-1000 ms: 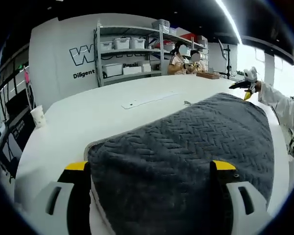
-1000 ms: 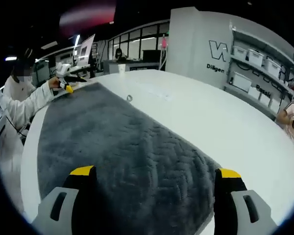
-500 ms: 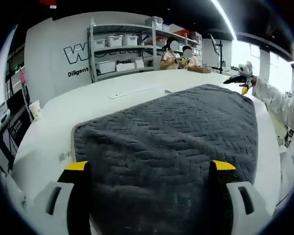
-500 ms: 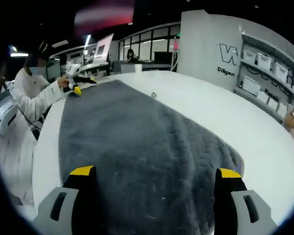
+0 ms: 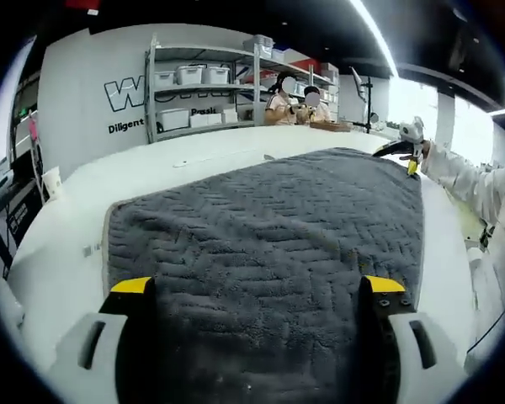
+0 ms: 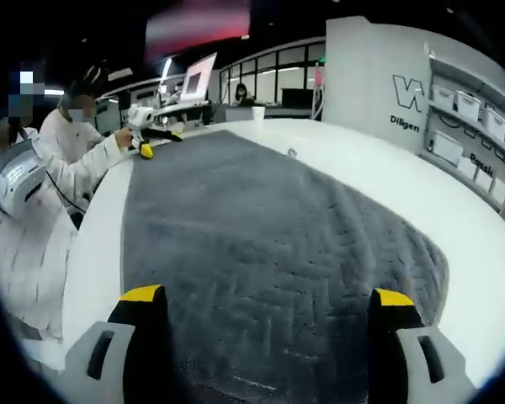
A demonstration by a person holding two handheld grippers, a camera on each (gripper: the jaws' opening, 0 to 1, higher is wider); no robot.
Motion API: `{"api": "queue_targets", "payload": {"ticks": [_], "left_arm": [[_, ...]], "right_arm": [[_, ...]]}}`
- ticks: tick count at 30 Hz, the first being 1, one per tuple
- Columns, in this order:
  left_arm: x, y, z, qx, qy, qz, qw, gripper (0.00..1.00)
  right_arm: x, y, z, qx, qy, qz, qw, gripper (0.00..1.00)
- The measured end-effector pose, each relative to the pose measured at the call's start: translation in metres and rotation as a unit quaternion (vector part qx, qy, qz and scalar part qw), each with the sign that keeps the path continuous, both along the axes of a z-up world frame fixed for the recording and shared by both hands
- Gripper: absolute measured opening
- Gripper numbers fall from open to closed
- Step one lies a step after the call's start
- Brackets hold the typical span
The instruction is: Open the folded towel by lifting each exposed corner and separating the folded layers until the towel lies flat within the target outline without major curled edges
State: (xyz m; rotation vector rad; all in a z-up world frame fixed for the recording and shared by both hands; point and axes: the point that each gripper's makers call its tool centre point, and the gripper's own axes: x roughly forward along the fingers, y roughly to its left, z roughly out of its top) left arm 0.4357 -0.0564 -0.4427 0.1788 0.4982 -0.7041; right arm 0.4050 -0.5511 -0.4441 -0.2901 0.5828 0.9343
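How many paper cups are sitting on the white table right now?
2, as far as I can see. One paper cup stands near the table's left edge in the left gripper view; another cup stands at the far end in the right gripper view. Others may be hidden.

towel's (image 5: 269, 244) near edge cut off

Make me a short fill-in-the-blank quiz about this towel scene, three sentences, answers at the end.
1. The towel spread on the white table is dark ____.
2. Its woven pattern is ____.
3. In the left gripper view, the paper cup stands at the table's ____ edge.

Answers: grey; herringbone; left
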Motion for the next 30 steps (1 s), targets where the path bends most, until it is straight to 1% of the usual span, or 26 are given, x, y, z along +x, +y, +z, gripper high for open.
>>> {"api": "queue_targets", "payload": {"ticks": [1,2,7,12,15,17,30], "left_arm": [[-0.0004,0.0003,-0.0013,0.003,-0.003,-0.001,1.0000,0.99],[-0.0008,-0.0005,0.0001,0.000,-0.005,-0.002,1.0000,0.99],[-0.0020,-0.0003,0.0005,-0.002,-0.011,-0.005,0.9999,0.99],[-0.0030,0.0032,0.0008,-0.025,-0.031,-0.004,0.9992,0.99],[-0.0033,0.0033,0.0012,-0.027,-0.035,-0.004,0.9990,0.99],[-0.0031,0.0038,0.0015,-0.032,-0.037,-0.004,0.9988,0.99],[-0.0034,0.0052,0.0015,-0.033,-0.040,-0.006,0.9987,0.99]], "right_arm": [[-0.0007,-0.0015,-0.0034,-0.003,0.006,0.001,1.0000,1.00],[-0.0005,-0.0021,-0.0044,-0.004,0.007,0.001,1.0000,1.00],[-0.0025,-0.0055,-0.0057,0.001,-0.010,0.014,0.9998,1.00],[-0.0023,-0.0071,-0.0042,0.014,-0.014,0.015,0.9997,1.00],[-0.0021,-0.0075,-0.0041,0.015,-0.016,0.016,0.9996,1.00],[-0.0026,-0.0084,-0.0043,0.017,-0.018,0.018,0.9995,1.00],[-0.0055,-0.0110,-0.0042,0.027,-0.025,0.025,0.9990,1.00]]}}
